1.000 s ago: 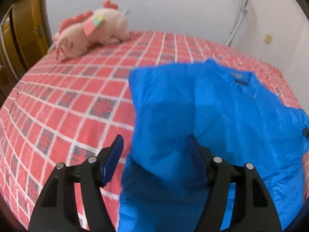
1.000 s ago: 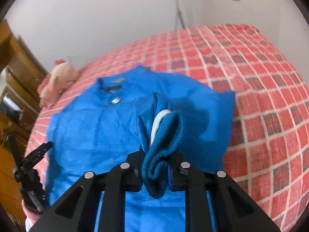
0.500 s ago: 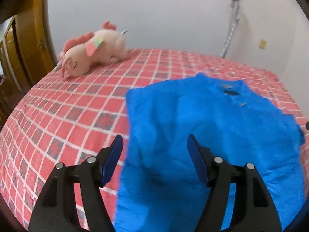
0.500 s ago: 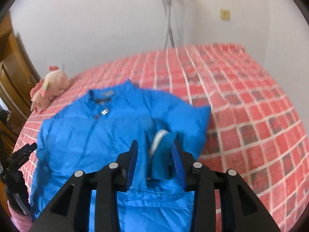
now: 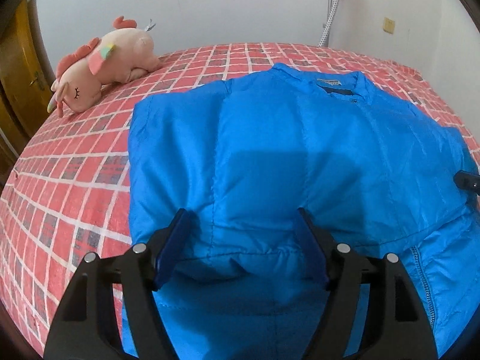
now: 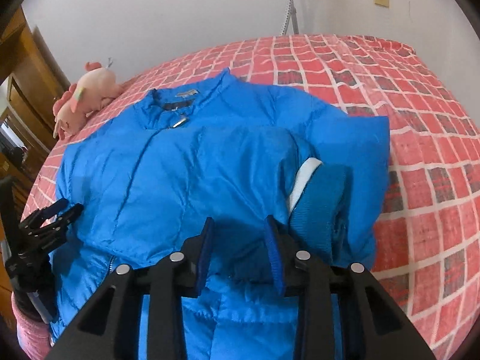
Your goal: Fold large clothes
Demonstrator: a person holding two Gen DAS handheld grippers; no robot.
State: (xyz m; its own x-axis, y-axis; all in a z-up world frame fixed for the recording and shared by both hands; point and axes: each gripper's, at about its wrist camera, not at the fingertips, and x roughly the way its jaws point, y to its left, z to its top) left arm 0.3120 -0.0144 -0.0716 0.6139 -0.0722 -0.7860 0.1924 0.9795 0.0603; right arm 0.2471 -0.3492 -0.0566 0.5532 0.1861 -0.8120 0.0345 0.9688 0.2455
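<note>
A bright blue puffer jacket lies front up on the bed, collar at the far side, both sleeves folded in over the chest. My left gripper hovers over the folded left sleeve. Its jaws are opening, and the fabric under them is not pinched. My right gripper hangs over the jacket with its jaws closing on nothing. The ribbed sleeve cuff with its white lining lies loose just right of the right finger. The left gripper shows at the jacket's left edge in the right wrist view.
The bed has a red checked sheet with bare room on both sides of the jacket. A pink plush toy lies at the far left corner. A wooden door stands to the left. A hose hangs on the white back wall.
The right gripper has let go of the cuff, which now rests on the jacket beside its jaws. The left gripper has come in closer over the flattened left sleeve.
</note>
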